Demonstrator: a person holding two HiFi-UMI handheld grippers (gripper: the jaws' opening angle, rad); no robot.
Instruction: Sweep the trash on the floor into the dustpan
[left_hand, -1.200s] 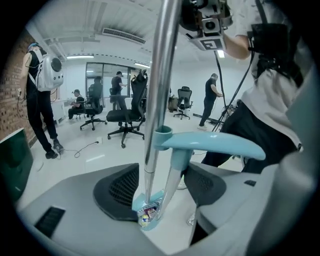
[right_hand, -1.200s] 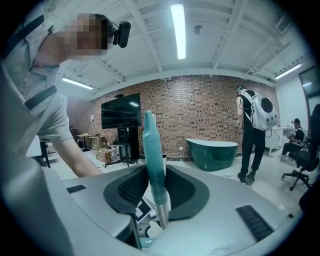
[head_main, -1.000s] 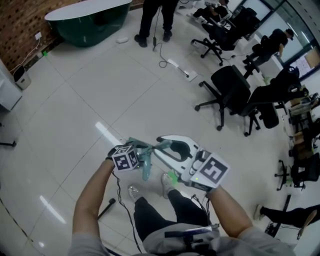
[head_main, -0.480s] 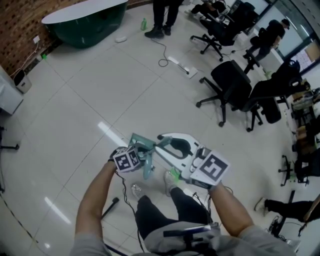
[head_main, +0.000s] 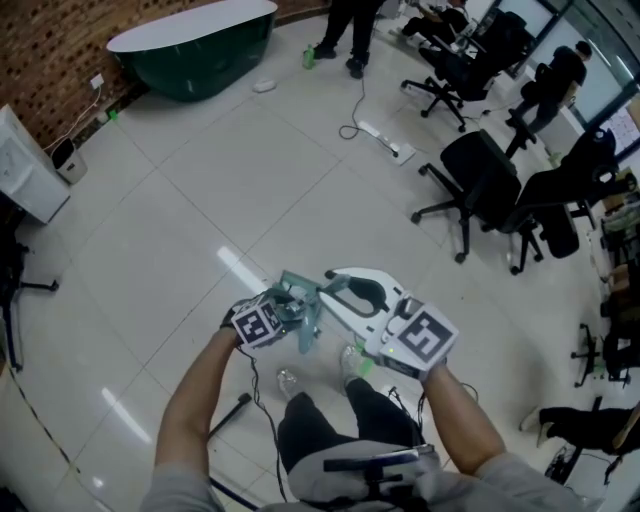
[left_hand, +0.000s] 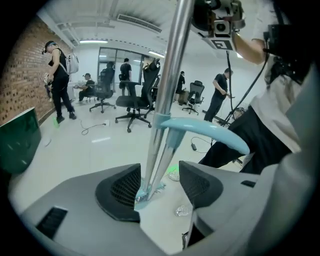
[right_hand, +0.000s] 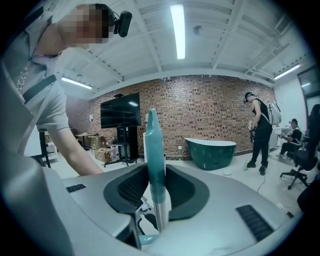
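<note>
The right gripper (right_hand: 156, 186) clamps the teal handle (right_hand: 154, 145) atop the metal pole (left_hand: 172, 75). Lower on that upright pole, the left gripper (left_hand: 159, 186) straddles it, jaws just opened wider and not pressing.

— Status of the left gripper (head_main: 298, 318)?
— Item 1: angled downward, jaws just opening, 2 poles (left_hand: 167, 90) loose between them.
— And the right gripper (head_main: 338, 292)?
— Item 2: near level, jaws clamped on teal handle (right_hand: 154, 150).

Open office: swivel chairs (head_main: 470, 178), brick wall (head_main: 45, 45), wall screen (right_hand: 120, 110), tile floor (head_main: 200, 200).
</note>
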